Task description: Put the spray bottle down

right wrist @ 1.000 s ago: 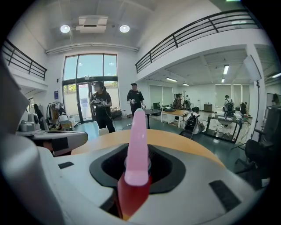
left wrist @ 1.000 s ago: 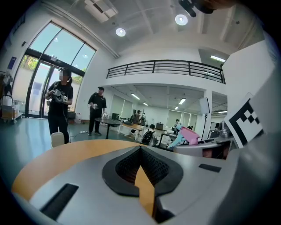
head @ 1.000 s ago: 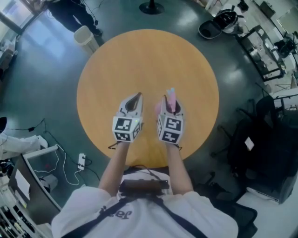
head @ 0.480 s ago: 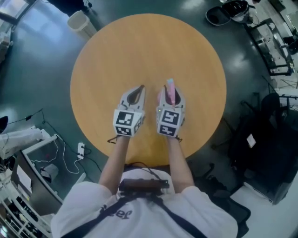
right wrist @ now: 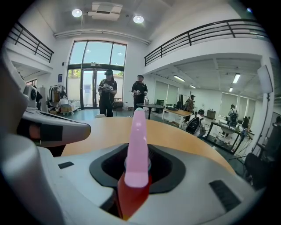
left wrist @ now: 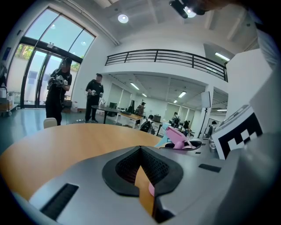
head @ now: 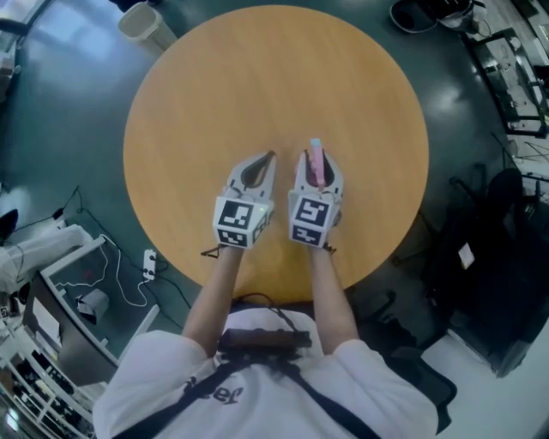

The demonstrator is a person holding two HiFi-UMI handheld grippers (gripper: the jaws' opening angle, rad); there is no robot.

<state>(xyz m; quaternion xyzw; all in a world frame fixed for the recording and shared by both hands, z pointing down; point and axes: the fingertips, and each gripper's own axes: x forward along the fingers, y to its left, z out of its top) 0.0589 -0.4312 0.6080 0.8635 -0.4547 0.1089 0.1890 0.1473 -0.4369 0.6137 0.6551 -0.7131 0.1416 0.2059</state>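
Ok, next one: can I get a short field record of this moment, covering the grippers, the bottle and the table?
surface: round wooden table
left gripper: jaws together, nothing held, over the table
right gripper: jaws closed on pink spray bottle, beside the left gripper
bottle touching table: cannot tell
task status: bottle not yet released

I see the left gripper (head: 268,158) just left of the right gripper (head: 316,155), both over the near half of the table (head: 257,77). The spray bottle (right wrist: 137,145) sits between the right gripper's jaws, its top jutting forward. A bin (head: 141,21) stands on the floor beyond the table's far-left edge.
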